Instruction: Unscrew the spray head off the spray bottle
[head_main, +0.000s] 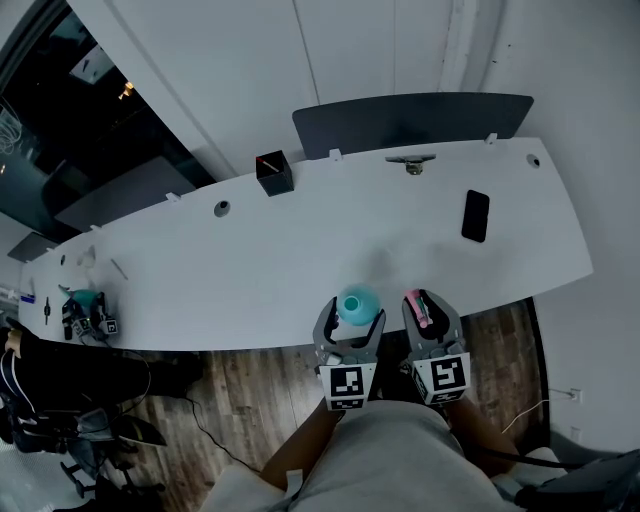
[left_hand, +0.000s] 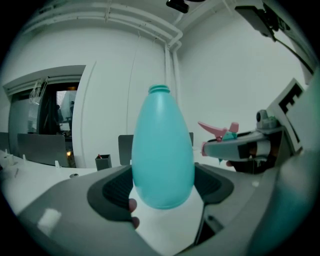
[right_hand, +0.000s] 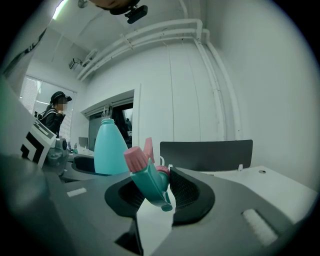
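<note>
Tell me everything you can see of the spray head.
The spray head looks like plastic: a teal body, a pink nozzle cap, a pink trigger and a pink screw collar. It is off the spray bottle, whose threaded neck stands open beside it. The right gripper is shut on it, with a pad on either side of the teal body, and holds it tilted with the nozzle cap uppermost. Nothing else touches it.

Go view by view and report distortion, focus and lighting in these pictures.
Head view: wide-angle bend bows the white table; light is even, the window dark. Left gripper view: fisheye, black corners; the spray bottle fairly sharp, the close foreground soft. Right gripper view: same fisheye; the spray head sharp, a mosaic patch at far left.
</note>
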